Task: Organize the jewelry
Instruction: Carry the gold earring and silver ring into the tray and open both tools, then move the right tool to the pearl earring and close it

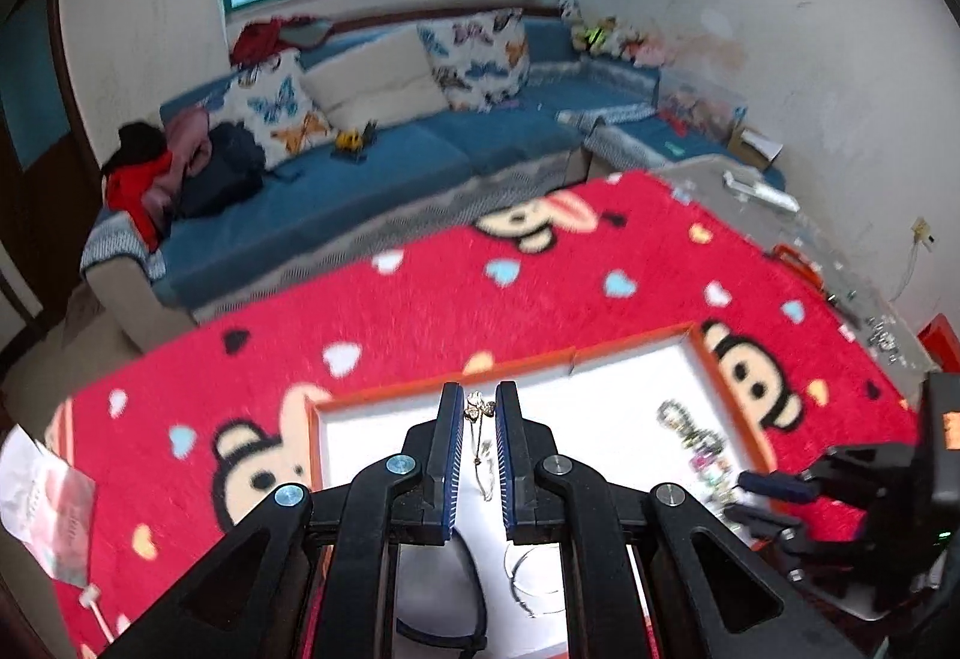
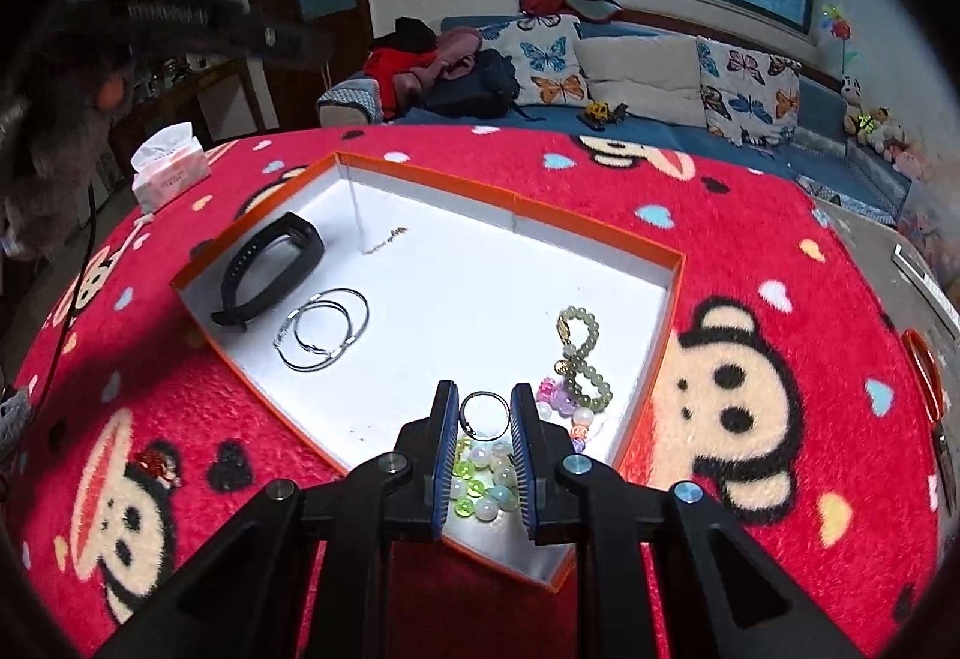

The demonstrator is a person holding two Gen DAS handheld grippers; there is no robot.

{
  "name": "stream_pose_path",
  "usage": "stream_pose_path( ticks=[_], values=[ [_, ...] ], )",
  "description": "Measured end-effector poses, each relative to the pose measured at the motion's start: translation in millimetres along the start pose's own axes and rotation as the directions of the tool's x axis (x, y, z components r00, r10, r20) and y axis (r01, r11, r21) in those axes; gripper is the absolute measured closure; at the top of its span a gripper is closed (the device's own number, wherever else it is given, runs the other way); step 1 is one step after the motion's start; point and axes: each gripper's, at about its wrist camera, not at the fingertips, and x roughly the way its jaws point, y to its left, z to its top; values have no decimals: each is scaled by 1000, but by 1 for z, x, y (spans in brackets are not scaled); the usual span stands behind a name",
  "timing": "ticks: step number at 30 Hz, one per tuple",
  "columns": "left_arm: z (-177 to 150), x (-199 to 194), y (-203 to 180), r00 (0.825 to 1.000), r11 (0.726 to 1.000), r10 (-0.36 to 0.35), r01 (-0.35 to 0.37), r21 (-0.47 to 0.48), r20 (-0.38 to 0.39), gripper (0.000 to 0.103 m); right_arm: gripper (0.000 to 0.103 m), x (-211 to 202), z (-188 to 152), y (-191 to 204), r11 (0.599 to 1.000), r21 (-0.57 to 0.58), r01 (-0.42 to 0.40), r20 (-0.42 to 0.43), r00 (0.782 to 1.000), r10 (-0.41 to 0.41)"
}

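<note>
Both grippers over the orange-rimmed white cardboard tray (image 2: 672, 299)

Left gripper (image 1: 480, 407) jaws pinch a thin pendant chain (image 1: 479, 410); right gripper (image 2: 483, 407) jaws hold a small metal ring (image 2: 483, 415) above pale glass beads (image 2: 486, 479) at the tray's near corner.

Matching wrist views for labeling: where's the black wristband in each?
Left wrist: black wristband at bottom centre, only a curved part visible.
Right wrist: black wristband in full view, centre-left, in the left part of the tray.
Shared landmark: the orange-rimmed tray that holds it.
</note>
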Motion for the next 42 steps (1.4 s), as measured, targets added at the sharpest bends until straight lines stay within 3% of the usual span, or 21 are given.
stream_pose_path(
  ticks=[7, 14, 20, 33, 42],
  values=[
    [-25, 49, 10, 996, 1000, -9, 7, -23, -85, 91, 82, 8, -3, -1, 1000, 5, 7, -25, 1000, -7],
    [-35, 58, 17, 993, 998, -30, 23, -62, -115, 91, 82, 12, -4, -1, 1000, 15, 0, -43, 999, 1],
    [-40, 36, 9, 995, 999, -22, 17, -47, -99, 90, 68, 11, -3, -3, 999, 33, -9, -43, 999, 11],
    [-87, -39, -15, 997, 998, -44, 42, -41, -62, 90, 68, -33, -16, 19, 997, -79, -26, -19, 1000, 24],
    [-129, -70, -20, 996, 997, -55, 51, -49, -66, 90, 68, -32, -38, 42, 981, -152, -123, -75, 991, 113]
  ],
)
